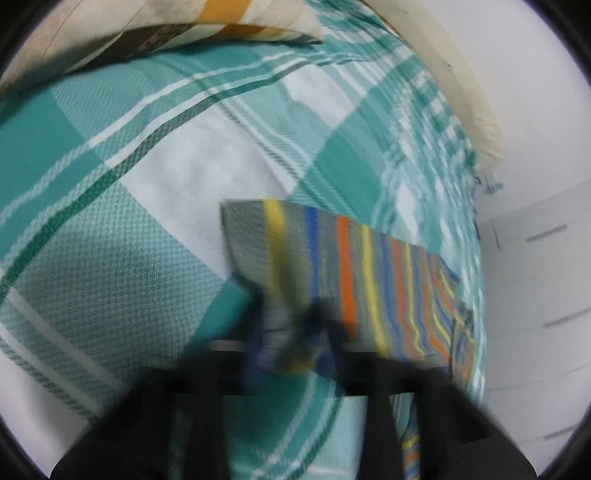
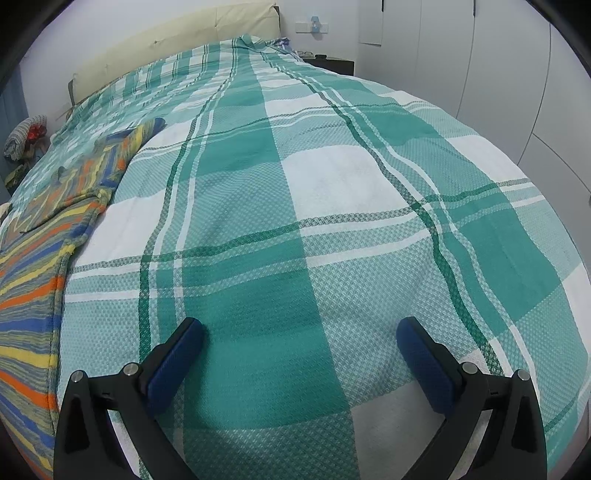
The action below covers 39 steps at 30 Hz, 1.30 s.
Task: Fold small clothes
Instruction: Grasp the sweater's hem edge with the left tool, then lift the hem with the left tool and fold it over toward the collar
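Left to right: the left gripper (image 1: 291,332), blurred, is pinching an edge of the multicoloured striped knit garment (image 1: 354,273), which is lying on the teal-and-white checked woven bedspread (image 1: 110,229) near a striped cream pillow (image 1: 207,22); the right gripper (image 2: 300,354) is hovering with jaws spread wide over bare bedspread.

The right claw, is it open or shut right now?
Open. The right claw has its two blue pads wide apart over the checked bedspread, with nothing between them.
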Motion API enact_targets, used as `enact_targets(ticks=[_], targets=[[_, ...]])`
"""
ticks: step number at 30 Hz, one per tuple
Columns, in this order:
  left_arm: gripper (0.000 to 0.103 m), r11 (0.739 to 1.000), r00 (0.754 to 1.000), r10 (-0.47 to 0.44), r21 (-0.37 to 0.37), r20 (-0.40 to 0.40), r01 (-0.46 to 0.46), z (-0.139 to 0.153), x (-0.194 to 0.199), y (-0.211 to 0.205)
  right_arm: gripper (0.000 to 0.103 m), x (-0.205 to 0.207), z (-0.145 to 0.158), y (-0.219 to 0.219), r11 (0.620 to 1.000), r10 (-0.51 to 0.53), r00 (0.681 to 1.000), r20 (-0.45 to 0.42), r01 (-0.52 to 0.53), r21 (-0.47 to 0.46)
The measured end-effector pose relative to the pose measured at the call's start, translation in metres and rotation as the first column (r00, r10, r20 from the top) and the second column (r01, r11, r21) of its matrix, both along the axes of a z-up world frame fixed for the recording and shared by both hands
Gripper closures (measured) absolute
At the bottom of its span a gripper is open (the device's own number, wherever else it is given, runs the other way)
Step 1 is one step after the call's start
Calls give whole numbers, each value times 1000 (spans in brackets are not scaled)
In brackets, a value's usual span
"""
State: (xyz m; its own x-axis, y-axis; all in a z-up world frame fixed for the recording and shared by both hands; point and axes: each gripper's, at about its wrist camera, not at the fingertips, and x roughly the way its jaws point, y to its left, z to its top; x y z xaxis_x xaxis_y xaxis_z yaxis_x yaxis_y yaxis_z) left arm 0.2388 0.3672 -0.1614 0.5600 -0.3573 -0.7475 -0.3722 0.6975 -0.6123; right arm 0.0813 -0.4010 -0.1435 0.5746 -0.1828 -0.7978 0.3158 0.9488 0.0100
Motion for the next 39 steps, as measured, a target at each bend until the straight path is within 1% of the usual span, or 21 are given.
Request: enact_targets(ticks=[3, 7, 10, 13, 18, 20, 21, 22, 24, 25, 26, 27, 29, 30, 31, 33, 34, 35, 36, 38, 39], targets=[[99, 999, 997, 36, 34, 65, -39, 26, -3, -13, 0, 0, 0, 0, 1000, 1, 1000, 1, -1, 4], [99, 986, 976, -108, 145, 189, 81, 101, 14, -69, 0, 0, 0, -1, 1000, 1, 1000, 0, -1, 5], [99, 944, 933, -272, 255, 235, 211, 148, 35, -136, 0, 0, 0, 0, 1000, 1, 1000, 0, -1, 4], [99, 883, 872, -426, 322, 239, 343, 168, 61, -219, 0, 0, 0, -1, 1000, 1, 1000, 1, -1, 5], [99, 787, 795, -578, 382, 182, 485, 145, 89, -330, 0, 0, 0, -1, 1000, 2, 1000, 2, -2, 5], [96, 714, 760, -641, 450, 109, 537, 119, 93, -375, 0, 0, 0, 0, 1000, 2, 1000, 2, -2, 5], [91, 674, 742, -667, 479, 68, 562, 103, 91, -393, 0, 0, 0, 0, 1000, 2, 1000, 3, -2, 5], [81, 647, 723, -689, 485, 42, 588, 91, 88, -402, 0, 0, 0, 0, 1000, 3, 1000, 5, -3, 6], [63, 576, 655, -755, 462, -14, 674, 62, 68, -422, 0, -1, 0, 0, 1000, 4, 1000, 7, -4, 8], [50, 552, 637, -771, 466, -31, 691, 57, 60, -426, 0, -1, 0, 0, 1000, 4, 1000, 7, -4, 8], [45, 527, 624, -780, 485, -49, 697, 53, 47, -427, 0, -1, 0, 0, 1000, 4, 1000, 7, -4, 8], [42, 518, 620, -784, 503, -45, 692, 54, 37, -423, 0, -1, 0, 0, 1000, 4, 1000, 7, -4, 9], [38, 548, 625, -781, 488, 9, 679, 65, 15, -400, 0, -1, 0, 0, 1000, 4, 1000, 7, -4, 9], [36, 578, 640, -768, 476, 41, 663, 72, 10, -386, 0, -1, 0, 1, 1000, 5, 1000, 7, -5, 10], [36, 619, 671, -738, 474, 76, 627, 81, 6, -367, 0, -1, -1, 0, 1000, 5, 1000, 7, -5, 9], [36, 680, 737, -667, 492, 107, 544, 94, 12, -337, 0, 0, -1, 1, 1000, 4, 1000, 6, -4, 7], [36, 713, 786, -609, 506, 107, 484, 98, 20, -316, 0, -1, -1, 1, 1000, 3, 1000, 6, -3, 6], [36, 726, 812, -577, 513, 91, 459, 97, 28, -304, 0, 0, -1, 1, 1000, 3, 1000, 6, -3, 5], [38, 726, 835, -548, 526, 53, 444, 90, 39, -295, 0, 0, -1, 1, 1000, 3, 1000, 6, -3, 3], [66, 661, 869, -480, 603, -119, 447, 64, 59, -280, 0, 0, -1, 1, 1000, 3, 1000, 7, -3, 3], [80, 652, 879, -441, 609, -182, 453, 50, 65, -270, 0, 0, -1, 1, 1000, 3, 1000, 7, -3, 3]])
